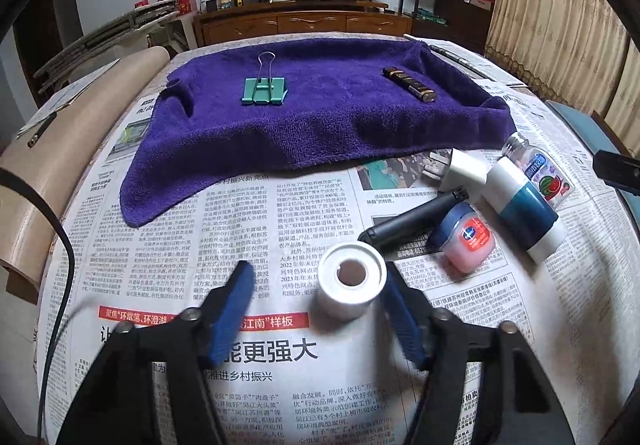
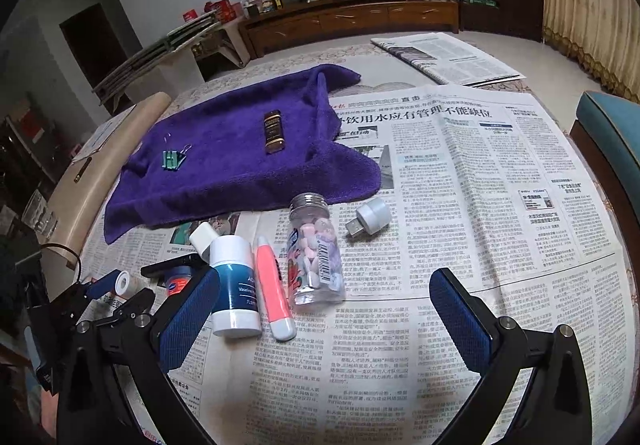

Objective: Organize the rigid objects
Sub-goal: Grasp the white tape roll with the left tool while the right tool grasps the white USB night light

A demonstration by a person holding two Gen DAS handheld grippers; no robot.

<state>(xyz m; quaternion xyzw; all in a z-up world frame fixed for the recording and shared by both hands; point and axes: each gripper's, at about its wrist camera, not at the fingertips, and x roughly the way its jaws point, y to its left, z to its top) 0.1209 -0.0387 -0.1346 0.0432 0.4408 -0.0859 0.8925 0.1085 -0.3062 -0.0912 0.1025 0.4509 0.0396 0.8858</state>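
Between the half-open fingers of the left gripper (image 1: 316,305), not yet squeezed, stood a light, stiff tape roll (image 1: 352,287), best grabbed by its round sides, while the right gripper (image 2: 324,325) gaped empty.

Matt printed newspaper (image 2: 460,181) covers the worktop. Purple towel (image 1: 320,121): soft cloth with a rough, looped pile. Binder clip (image 1: 264,90): teal painted metal body with bright wire handles. Dark tube (image 1: 409,84): glossy casing with gold-coloured trim. White roll (image 1: 352,291): smooth, matt, paper-like windings. Small jar (image 1: 468,243): translucent pink plastic, glossy, with a blue lid. White-and-blue bottle (image 2: 234,285): smooth, satin plastic. Clear bottle (image 2: 316,249): transparent glossy plastic with a ribbed metallic cap. Left tongs (image 1: 316,285) and right tongs (image 2: 324,305): matt black plastic arms, blue textured pads, bright metal screws.
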